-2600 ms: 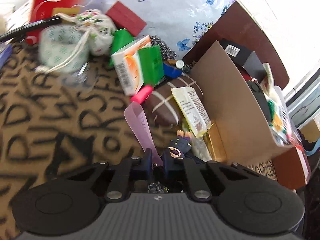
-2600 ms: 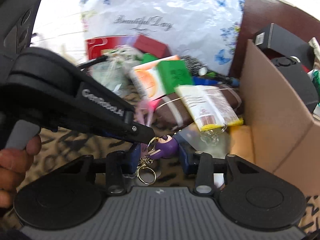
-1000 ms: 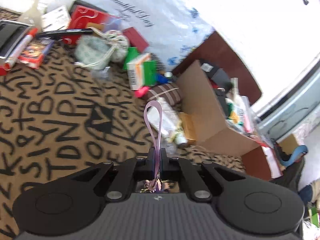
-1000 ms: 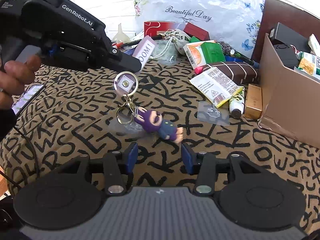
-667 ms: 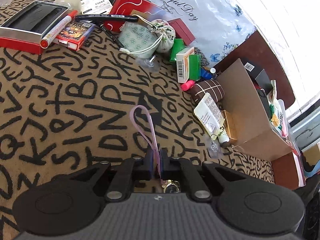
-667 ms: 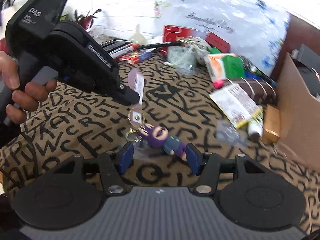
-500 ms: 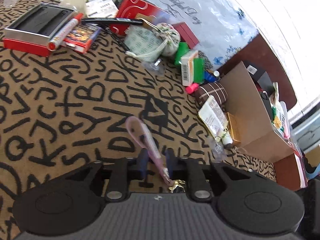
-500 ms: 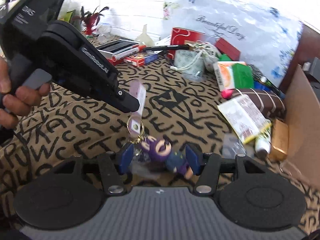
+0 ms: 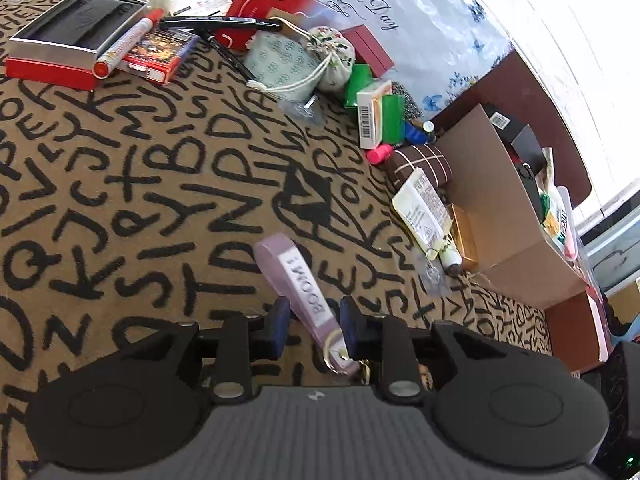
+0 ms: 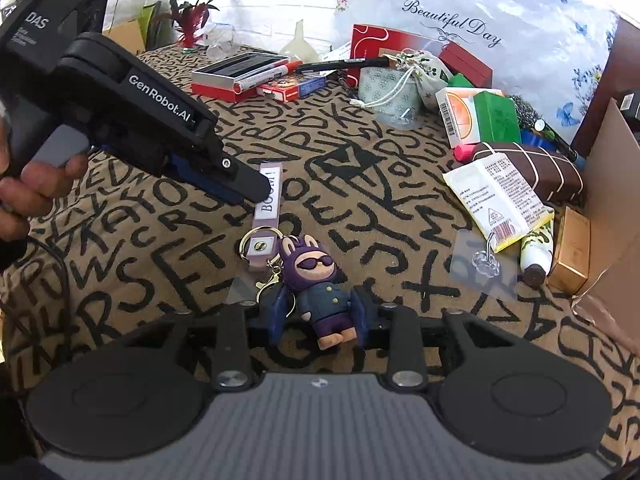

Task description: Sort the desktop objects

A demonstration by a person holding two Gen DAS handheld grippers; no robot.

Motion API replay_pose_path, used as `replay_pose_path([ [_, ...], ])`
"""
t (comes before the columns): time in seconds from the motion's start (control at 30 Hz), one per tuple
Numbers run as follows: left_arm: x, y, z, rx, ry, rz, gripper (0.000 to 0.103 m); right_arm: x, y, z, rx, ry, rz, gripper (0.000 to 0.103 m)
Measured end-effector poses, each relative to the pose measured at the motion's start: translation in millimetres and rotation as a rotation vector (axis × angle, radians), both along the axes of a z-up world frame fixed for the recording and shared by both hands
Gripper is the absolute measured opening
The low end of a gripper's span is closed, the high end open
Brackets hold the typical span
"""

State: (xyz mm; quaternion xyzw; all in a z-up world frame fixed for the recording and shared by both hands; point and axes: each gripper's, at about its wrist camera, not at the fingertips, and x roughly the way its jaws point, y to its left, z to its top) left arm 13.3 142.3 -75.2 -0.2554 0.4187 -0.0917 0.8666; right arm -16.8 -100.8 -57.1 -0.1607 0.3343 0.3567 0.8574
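A keychain lies flat on the letter-patterned cloth: a lilac "BOOM!" strap [image 9: 298, 288] [image 10: 267, 204] with metal rings and a purple rabbit figure [image 10: 322, 284] in sunglasses. My left gripper [image 9: 312, 322] is open, its jaws spread either side of the strap and not holding it; in the right wrist view its fingers [image 10: 240, 182] hover over the strap's far end. My right gripper [image 10: 318, 318] is open, its jaws either side of the figure's legs, not closed on it.
Clutter lines the far edge: a red tin [image 10: 236, 76], marker [image 10: 264, 74], drawstring pouches [image 10: 390, 80], orange-green box [image 10: 476, 116], brown checked pouch [image 10: 528, 170], white sachet [image 10: 496, 200]. An open cardboard box [image 9: 504, 208] stands at the right. A clear hook [image 10: 486, 260] lies nearby.
My left gripper carried the keychain away from the clutter, lowered it onto the cloth and opened, letting go of the strap. The figure now lies flat between my right gripper's jaws.
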Motion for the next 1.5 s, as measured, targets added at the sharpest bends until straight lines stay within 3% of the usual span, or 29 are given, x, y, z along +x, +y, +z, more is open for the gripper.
replay_pose_path([
  [0.13, -4, 0, 3, 0.008, -0.003, 0.01, 0.032, 7, 5, -2, 0.041, 0.007, -0.037, 0.033],
  [0.2, -8, 4, 6, 0.009, -0.013, 0.023, 0.033, 9, -1, 8, 0.105, 0.049, -0.05, 0.026],
  [0.3, -10, 7, 8, 0.001, -0.016, 0.034, 0.033, 5, -14, 29, 0.183, 0.011, -0.087, 0.026],
  [0.5, -9, -16, 10, 0.001, -0.04, -0.074, 0.038, 9, -46, 63, 0.31, -0.025, -0.166, 0.026],
  [0.6, -5, -34, 9, -0.008, -0.039, -0.132, 0.043, 9, -54, 70, 0.324, -0.05, -0.187, 0.026],
  [0.73, 4, -61, 6, 0.073, -0.072, -0.189, 0.054, 6, -67, 78, 0.338, -0.092, -0.228, 0.026],
  [0.83, 17, -75, -2, 0.154, -0.065, -0.179, 0.054, 2, -83, 92, 0.376, -0.137, -0.262, 0.026],
  [0.93, 24, -94, -3, 0.234, -0.109, -0.223, 0.057, -3, -94, 104, 0.394, -0.181, -0.287, 0.026],
  [1.2, 48, -140, -1, 0.244, -0.206, -0.32, 0.064, -9, -112, 111, 0.403, -0.228, -0.34, 0.026],
  [1.43, 75, -170, -15, 0.309, -0.211, -0.336, 0.07, -13, -137, 116, 0.403, -0.269, -0.422, 0.026],
  [1.5, 79, -176, -20, 0.356, -0.244, -0.34, 0.067, -13, -143, 113, 0.401, -0.262, -0.446, 0.026],
])
